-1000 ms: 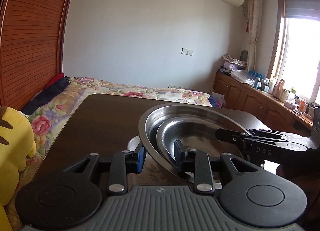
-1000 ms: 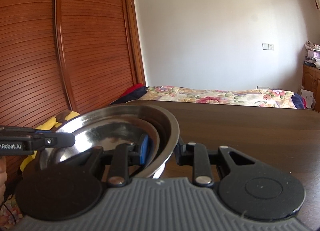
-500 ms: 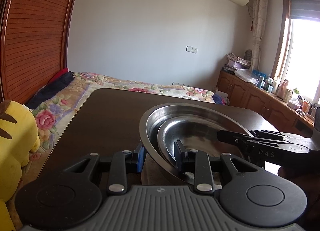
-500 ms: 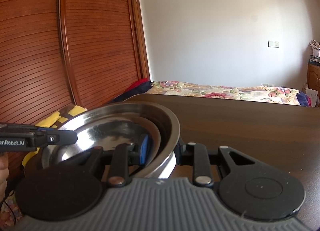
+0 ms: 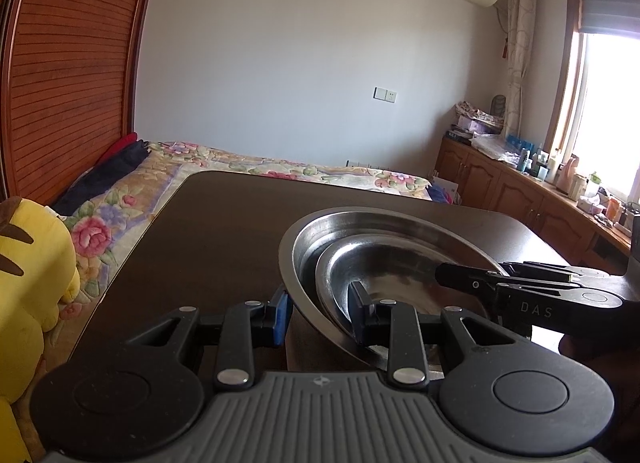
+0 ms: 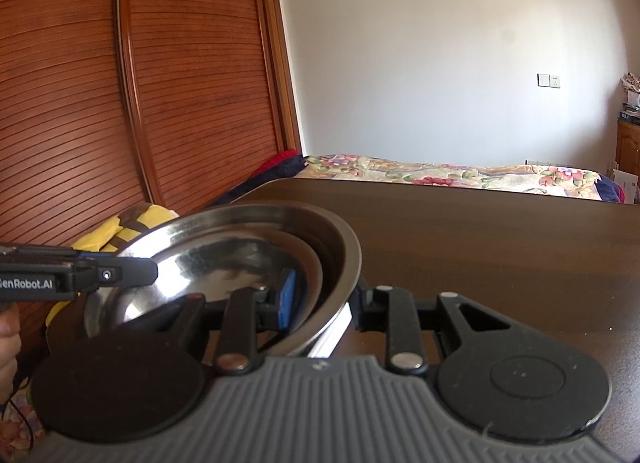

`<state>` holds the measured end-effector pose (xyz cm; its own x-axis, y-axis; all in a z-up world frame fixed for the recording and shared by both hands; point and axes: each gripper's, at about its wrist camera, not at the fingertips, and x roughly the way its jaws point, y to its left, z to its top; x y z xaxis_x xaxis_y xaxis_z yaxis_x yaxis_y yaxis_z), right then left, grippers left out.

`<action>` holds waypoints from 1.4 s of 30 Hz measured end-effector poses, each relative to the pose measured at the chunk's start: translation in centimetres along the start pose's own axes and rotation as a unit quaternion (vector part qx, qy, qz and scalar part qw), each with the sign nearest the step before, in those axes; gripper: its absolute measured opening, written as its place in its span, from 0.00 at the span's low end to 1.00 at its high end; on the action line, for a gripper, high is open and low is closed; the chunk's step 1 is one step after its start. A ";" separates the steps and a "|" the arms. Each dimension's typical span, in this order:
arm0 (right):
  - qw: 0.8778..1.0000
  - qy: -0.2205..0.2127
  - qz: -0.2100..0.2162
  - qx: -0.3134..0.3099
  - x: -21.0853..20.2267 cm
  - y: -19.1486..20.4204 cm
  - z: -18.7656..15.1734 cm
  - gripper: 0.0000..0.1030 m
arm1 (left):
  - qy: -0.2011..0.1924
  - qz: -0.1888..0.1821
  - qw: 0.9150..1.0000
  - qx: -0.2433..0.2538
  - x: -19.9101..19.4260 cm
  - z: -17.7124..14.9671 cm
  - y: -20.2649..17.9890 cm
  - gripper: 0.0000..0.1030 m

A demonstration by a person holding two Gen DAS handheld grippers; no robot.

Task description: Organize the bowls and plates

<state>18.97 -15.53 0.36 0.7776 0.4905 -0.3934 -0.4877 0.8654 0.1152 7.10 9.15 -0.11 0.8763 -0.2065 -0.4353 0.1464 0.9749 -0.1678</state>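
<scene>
A large steel bowl (image 5: 384, 223) with a smaller steel bowl (image 5: 392, 263) nested inside it is seen over a dark wooden surface (image 5: 208, 231), gripped from two sides. In the left wrist view, the left tool (image 5: 320, 315) is closed across the near rim at about 6 o'clock of the bowls: its blue-padded finger (image 5: 282, 315) lies outside the large bowl's wall and the other finger (image 5: 360, 313) lies inside, against the smaller bowl, so both walls are pinched together. The right tool (image 5: 444, 275) is seen there reaching in from 3 o'clock over the rim. In the right wrist view, the large bowl (image 6: 340, 235) and the smaller bowl (image 6: 224, 259) sit toward 9 o'clock of the frame, tilted, and the right tool (image 6: 324, 299) is clamped on the rim as well, with its blue-padded finger (image 6: 286, 297) inside against the smaller bowl and the other finger (image 6: 368, 309) outside the large bowl's wall. The left tool (image 6: 148, 273) enters that view from 9 o'clock, with part of a hand (image 6: 8, 335) visible at the frame edge. Whether the bowls touch the surface (image 6: 500, 247) cannot be told. A yellow plush toy (image 5: 28, 275) is seen at 9 o'clock beside the surface, and a bed with a floral cover (image 5: 280, 167) lies beyond at 12 o'clock. A slatted wooden wardrobe (image 6: 140, 75) fills the side at 10 o'clock in the right wrist view.
</scene>
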 end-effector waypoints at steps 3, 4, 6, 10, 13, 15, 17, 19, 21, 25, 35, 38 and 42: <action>1.000 -0.001 0.001 0.000 0.0 0.1 -0.1 0.30 | 0.000 0.000 1.000 0.000 0.0 -0.1 0.0 0.31; 1.000 -0.001 0.000 0.000 0.1 0.1 -0.1 0.30 | 0.000 0.001 1.000 0.000 0.1 -0.1 0.0 0.31; 1.000 0.000 0.001 -0.002 0.0 0.0 -0.1 0.31 | 0.001 0.002 1.000 0.001 0.1 -0.1 0.1 0.35; 1.000 -0.010 -0.015 -0.007 -0.6 -0.1 0.0 0.55 | 0.001 0.012 1.000 0.002 0.1 -0.1 0.0 0.56; 1.000 -0.017 -0.024 -0.008 -1.2 -0.4 0.2 0.57 | 0.000 0.023 1.000 0.006 0.0 0.0 0.0 0.65; 0.999 -0.022 -0.032 -0.004 -1.6 -0.7 0.3 0.59 | -0.001 0.029 1.000 0.008 0.0 0.1 -0.1 0.72; 0.999 -0.027 -0.037 -0.002 -2.1 -1.0 0.4 0.59 | -0.003 0.035 0.999 0.012 -0.1 0.1 -0.2 0.75; 0.999 -0.032 -0.044 -0.001 -2.5 -1.3 0.4 0.61 | -0.005 0.039 0.999 0.015 -0.3 0.2 -0.3 0.78; 0.998 -0.036 -0.049 0.002 -2.8 -1.7 0.4 0.62 | -0.008 0.042 0.999 0.020 -0.6 0.4 -0.6 0.81; 0.997 -0.046 -0.060 0.007 -3.8 -2.3 0.5 0.65 | -0.015 0.046 0.998 0.029 -1.2 0.7 -1.1 0.85; 0.994 -0.063 -0.086 0.016 -5.9 -3.3 0.2 0.74 | -0.038 0.059 0.996 0.048 -2.6 1.7 -2.8 0.95; 0.993 -0.068 -0.093 0.018 -6.6 -3.4 0.1 0.90 | -0.044 0.061 0.996 0.055 -3.0 1.8 -3.6 0.98; 0.992 -0.071 -0.102 0.017 -7.6 -3.5 -0.1 1.00 | -0.050 0.055 0.995 0.062 -3.5 1.9 -4.5 1.00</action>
<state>14.69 -22.30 2.85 0.9081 0.3118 -0.2794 -0.3021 0.9500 0.0784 4.28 5.65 3.87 0.9306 -0.0941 -0.3537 0.0963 0.9953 -0.0114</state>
